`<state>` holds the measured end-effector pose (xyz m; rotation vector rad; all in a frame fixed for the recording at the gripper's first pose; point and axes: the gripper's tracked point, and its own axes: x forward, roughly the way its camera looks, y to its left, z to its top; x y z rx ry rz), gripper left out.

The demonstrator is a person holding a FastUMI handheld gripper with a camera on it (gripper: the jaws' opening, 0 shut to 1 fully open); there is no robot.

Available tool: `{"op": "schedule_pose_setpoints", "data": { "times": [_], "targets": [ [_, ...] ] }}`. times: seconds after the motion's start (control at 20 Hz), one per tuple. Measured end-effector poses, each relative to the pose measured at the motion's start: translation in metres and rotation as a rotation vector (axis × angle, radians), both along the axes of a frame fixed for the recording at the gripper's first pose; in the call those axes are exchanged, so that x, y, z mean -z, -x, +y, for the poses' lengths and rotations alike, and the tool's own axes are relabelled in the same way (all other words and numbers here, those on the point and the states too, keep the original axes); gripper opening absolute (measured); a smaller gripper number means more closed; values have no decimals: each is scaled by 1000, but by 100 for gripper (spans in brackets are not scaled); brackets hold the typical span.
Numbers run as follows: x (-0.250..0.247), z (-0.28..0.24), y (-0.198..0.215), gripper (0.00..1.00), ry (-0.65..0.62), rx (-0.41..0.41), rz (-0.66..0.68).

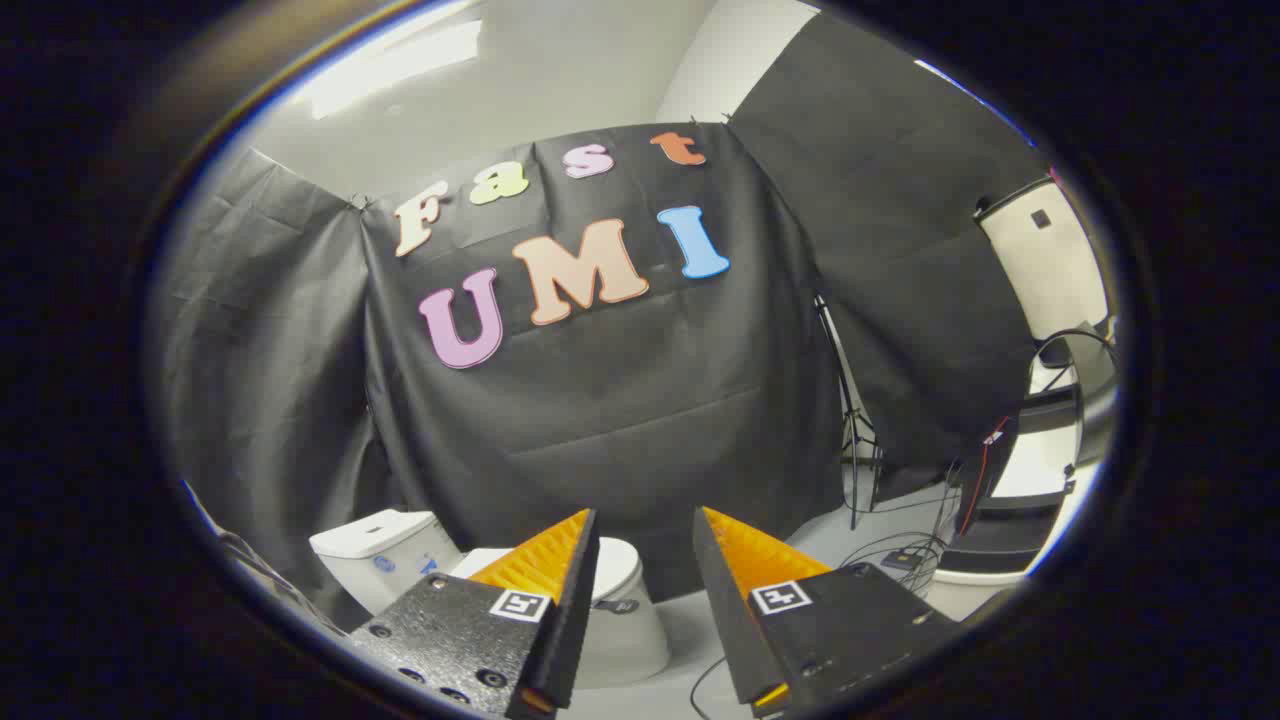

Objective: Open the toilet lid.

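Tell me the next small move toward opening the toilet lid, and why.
Probably bring the gripper down and forward toward the toilet lid. Its fingers stand open with nothing between them, and the closed lid lies beyond and below them, partly hidden behind the left finger.

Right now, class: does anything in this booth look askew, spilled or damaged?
Nothing stands out. The toilet stands upright beyond the open, empty hand-held gripper, its lid shut. Loose cables trail across the floor near a tripod stand.

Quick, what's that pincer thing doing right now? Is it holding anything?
Gripper: open and holding nothing; its two fingers stand apart, with the toilet beyond them, lid down and untouched.
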<state>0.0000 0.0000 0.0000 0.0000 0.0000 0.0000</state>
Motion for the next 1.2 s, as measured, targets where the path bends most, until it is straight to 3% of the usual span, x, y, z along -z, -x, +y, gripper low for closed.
{"op": "schedule_pose_setpoints", "data": {
  "times": [1.2],
  "targets": [
    [7,-4,-8,59,-39,-12,25]
  ]
}}
